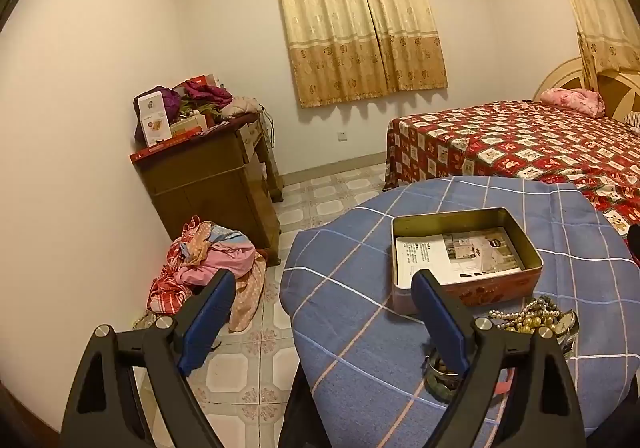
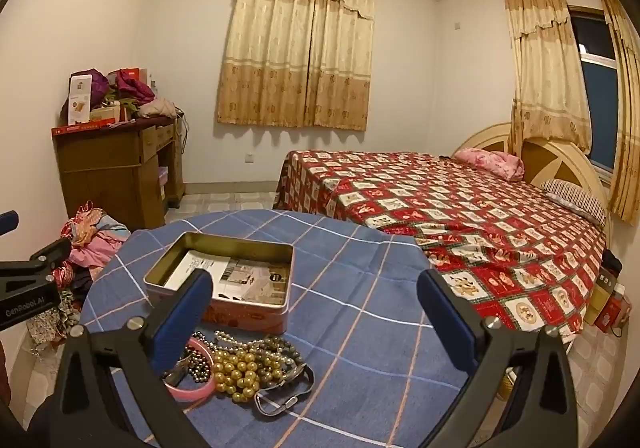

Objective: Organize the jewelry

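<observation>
An open metal tin (image 1: 468,216) (image 2: 224,244) with printed paper inside sits on a round table under a blue checked cloth (image 1: 360,328) (image 2: 360,312). In front of the tin lies a jewelry heap (image 2: 248,366) (image 1: 528,318): gold and grey bead necklaces, a pink bangle (image 2: 192,388), a watch (image 2: 280,396). My right gripper (image 2: 316,282) hovers open above the table, the heap just below its left finger. Nothing sits between the wide-open fingers of my left gripper (image 1: 326,282), at the table's left edge. A green bangle (image 1: 440,380) shows partly behind its right finger.
A bed with a red patterned cover (image 2: 460,216) stands to the right behind the table. A wooden cabinet (image 1: 208,184) loaded with boxes and clothes is at the left wall. A pile of clothes (image 1: 208,268) lies on the tiled floor beside it.
</observation>
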{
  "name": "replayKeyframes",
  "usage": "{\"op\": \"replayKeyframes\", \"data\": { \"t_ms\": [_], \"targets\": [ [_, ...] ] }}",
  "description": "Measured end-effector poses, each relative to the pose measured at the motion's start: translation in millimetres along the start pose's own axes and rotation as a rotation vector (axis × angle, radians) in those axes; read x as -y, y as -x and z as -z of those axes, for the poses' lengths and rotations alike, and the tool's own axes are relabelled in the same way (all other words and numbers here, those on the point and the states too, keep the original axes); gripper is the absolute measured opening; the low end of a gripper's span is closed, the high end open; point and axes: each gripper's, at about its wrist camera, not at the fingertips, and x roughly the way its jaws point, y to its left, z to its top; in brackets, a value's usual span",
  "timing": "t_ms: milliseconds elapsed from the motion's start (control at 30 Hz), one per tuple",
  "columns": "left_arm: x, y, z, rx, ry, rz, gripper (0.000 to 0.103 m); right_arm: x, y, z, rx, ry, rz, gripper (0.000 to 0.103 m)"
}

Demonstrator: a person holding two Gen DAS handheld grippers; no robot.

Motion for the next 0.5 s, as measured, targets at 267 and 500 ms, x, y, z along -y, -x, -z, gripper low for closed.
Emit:
{"op": "replayKeyframes", "data": {
  "t_ms": [267, 500],
  "targets": [
    [0.2, -0.3, 1.8, -0.003, -0.002, -0.002, 0.09, 0.2, -0.4, 0.8, -0.002, -0.001, 0.001, 0.103],
    [0.6, -0.3, 1.4, -0.005, -0.003, -0.003, 0.09, 0.4, -0.7, 1.1, -0.002, -0.001, 0.001, 0.103]
  ]
}}
